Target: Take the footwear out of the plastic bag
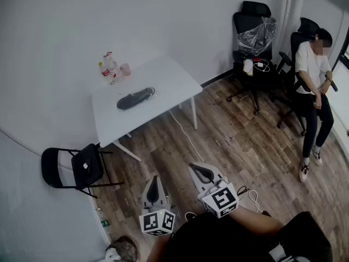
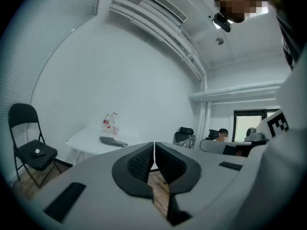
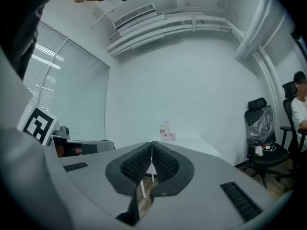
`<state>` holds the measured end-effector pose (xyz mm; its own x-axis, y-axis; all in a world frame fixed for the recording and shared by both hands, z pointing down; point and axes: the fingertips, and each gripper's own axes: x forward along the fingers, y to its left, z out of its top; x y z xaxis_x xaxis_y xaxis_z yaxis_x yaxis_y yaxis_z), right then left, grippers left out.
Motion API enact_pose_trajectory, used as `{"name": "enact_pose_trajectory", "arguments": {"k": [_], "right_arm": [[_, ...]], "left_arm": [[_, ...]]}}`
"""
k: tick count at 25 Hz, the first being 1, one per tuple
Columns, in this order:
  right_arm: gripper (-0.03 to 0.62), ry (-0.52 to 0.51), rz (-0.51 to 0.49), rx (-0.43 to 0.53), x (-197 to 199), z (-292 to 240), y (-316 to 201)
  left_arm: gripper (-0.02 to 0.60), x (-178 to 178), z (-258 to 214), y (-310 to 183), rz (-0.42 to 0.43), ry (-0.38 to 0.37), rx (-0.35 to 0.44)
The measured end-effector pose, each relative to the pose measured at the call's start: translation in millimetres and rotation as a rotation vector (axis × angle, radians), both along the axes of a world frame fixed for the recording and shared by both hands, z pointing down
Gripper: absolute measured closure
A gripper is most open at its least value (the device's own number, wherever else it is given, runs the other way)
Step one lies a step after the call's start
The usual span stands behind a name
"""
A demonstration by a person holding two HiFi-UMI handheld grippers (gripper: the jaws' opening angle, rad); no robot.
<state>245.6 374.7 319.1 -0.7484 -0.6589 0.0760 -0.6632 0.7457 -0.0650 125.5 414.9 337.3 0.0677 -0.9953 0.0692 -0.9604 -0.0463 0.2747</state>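
Note:
A dark, flat piece of footwear lies on the white table across the room; from here I cannot tell whether clear plastic wraps it. The left gripper view also shows the footwear, small and far off. Both grippers are held level near the person's body, well short of the table. My left gripper is shut with nothing between its pads. My right gripper is beside it, also shut and empty, its pads meeting.
Bottles and a pink cup stand at the table's far corner. A black folding chair stands at the left. An office chair with crumpled clear plastic stands at the back right, beside a seated person. A white cable runs over the wooden floor.

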Motion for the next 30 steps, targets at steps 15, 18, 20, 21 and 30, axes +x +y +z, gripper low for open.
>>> {"name": "enact_pose_trajectory", "arguments": {"k": [15, 18, 20, 21, 30], "right_arm": [[0.574, -0.099, -0.175, -0.064, 5, -3, 56], [0.574, -0.106, -0.193, -0.07, -7, -3, 60], [0.574, -0.093, -0.204, -0.073, -23, -3, 60], [0.574, -0.084, -0.215, -0.074, -31, -3, 61], [0.574, -0.022, -0.3, 0.038, -94, -21, 73]], "left_arm": [[0.554, 21, -11, 50, -0.013, -0.044, -0.003], [0.554, 4, -13, 60, -0.035, -0.032, 0.009], [0.554, -10, -14, 64, -0.048, -0.017, 0.017], [0.554, -16, -14, 67, -0.053, -0.013, 0.02], [0.554, -83, -24, 87, -0.127, -0.013, 0.055]]}}
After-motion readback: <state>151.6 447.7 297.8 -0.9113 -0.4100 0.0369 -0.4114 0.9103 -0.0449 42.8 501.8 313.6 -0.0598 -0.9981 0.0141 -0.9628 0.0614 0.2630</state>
